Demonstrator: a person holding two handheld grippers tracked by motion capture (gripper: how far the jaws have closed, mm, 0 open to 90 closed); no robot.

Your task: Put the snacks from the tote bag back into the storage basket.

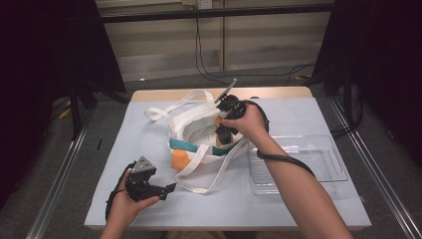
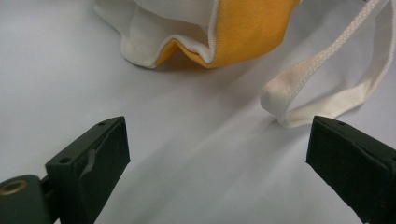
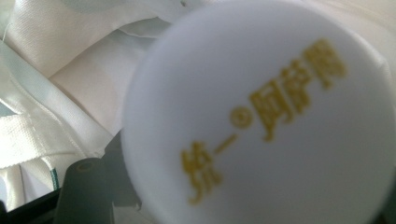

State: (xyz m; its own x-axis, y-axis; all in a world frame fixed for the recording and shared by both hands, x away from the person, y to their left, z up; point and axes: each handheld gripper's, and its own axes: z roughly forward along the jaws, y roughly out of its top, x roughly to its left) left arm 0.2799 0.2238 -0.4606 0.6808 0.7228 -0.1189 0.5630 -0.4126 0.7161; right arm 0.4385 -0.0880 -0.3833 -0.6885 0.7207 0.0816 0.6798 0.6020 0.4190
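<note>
White cap (image 3: 261, 116) filling my right-hand camera
Right fingers (image 1: 225, 133) are clamping it inside the tote bag (image 1: 199, 130); left fingers (image 1: 169, 188) are idling wide open, empty, nearer me.

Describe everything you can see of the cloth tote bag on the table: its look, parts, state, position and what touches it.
The tote bag looks like cream woven cloth with orange and teal panels. It lies crumpled near the middle of the table, mouth open upward. Its long flat webbing handles sprawl loose, one loop toward the far left, another toward the near edge. The right gripper reaches into the mouth, shut on a white round cap with yellow print. The left gripper rests apart, jaws open, near the front handle loop.
</note>
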